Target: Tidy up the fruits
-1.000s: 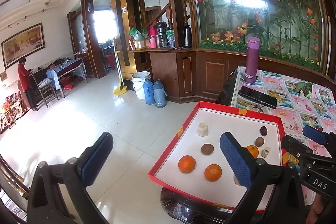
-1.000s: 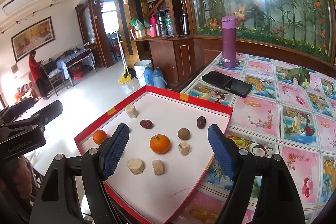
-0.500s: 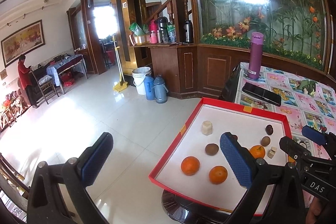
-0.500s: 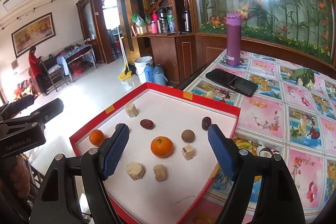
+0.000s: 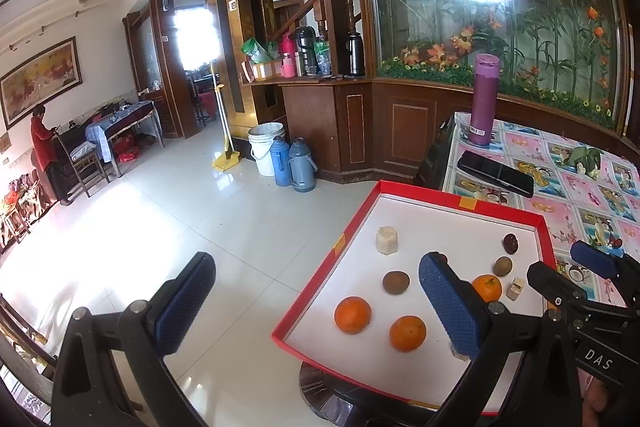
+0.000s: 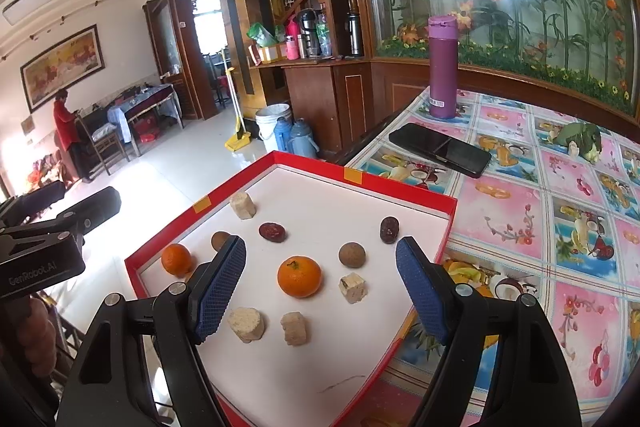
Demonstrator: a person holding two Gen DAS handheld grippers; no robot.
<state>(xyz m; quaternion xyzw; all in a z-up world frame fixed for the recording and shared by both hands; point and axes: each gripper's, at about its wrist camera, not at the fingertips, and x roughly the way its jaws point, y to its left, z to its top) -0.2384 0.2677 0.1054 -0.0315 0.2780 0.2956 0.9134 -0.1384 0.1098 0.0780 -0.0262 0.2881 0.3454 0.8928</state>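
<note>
- Right gripper (image 6: 320,287): jaws wide apart, nothing between pads, hovering over red tray (image 6: 404,189); the stemmed orange (image 6: 299,275) sits dead centre between the fingers.
- Left gripper (image 5: 316,303): also spread wide, empty; it hangs off tray's 9 o'clock edge, mostly over floor.
- Fruit all in tray, scattered, no grouping by kind: 3 oranges, 2 brown round fruits (image 6: 352,255), 2 dark red dates (image 6: 272,231), pale cut chunks (image 6: 246,324).
- Judgement: mixed spread fits either sorting under way or a layout waiting to be sorted; can't tell which.
- If stemmed orange is the pick: go down straight, pads at its widest part, close gently as the skin is smooth & round and may roll. Watch cut chunk (image 6: 353,287) at orange's 3 o'clock, just beside it; right pad could nudge it.
- Keep left gripper out of the way, since right-wrist view shows it close by at 9 o'clock.
- Left-wrist view only: two oranges (image 5: 352,314) near tray's front-left corner, both whole. Right-wrist view shows just one of them, half hidden by its left finger.
- Right-wrist view only: three chunks near front of tray, plus second date (image 6: 389,229) near far-right wall, clear of obstruction. In left view these are mostly behind the finger.
- Off-tray: purple flask (image 6: 443,67) & black phone (image 6: 440,149) at tray's 1 o'clock.
</note>
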